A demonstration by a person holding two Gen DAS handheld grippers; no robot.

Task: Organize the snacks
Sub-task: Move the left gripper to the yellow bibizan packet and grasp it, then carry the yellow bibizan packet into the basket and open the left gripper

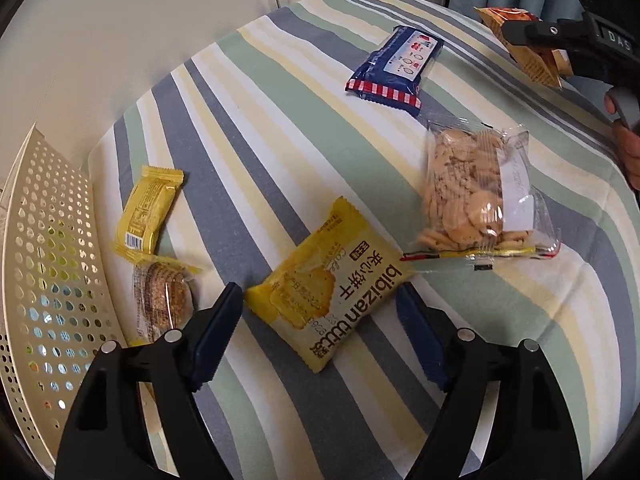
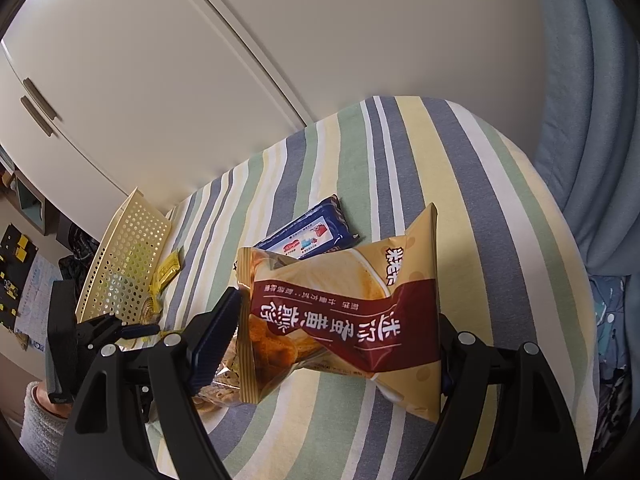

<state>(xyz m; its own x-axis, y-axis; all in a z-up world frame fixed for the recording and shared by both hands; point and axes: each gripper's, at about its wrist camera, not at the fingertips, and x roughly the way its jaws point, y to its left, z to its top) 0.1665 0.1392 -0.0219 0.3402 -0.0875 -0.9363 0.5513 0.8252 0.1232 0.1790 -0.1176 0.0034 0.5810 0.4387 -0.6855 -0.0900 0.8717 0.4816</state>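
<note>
One brown packet pinched in right tool, seemingly lifted.

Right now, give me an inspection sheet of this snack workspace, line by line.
Surface: striped cloth covers the surface.
Job's things: perforated cream basket at the left edge; yellow biscuit pack, clear cookie bag, blue pack, small yellow bar and clear-wrapped round biscuit lie on the cloth.
Clutter: nothing seen.
Grippers: left claw open, straddling the yellow biscuit pack; right claw shut on the brown-and-tan snack bag, held above the cloth.
Cables: nothing seen.
Surroundings: white cabinet doors behind, blue curtain at the right.
</note>
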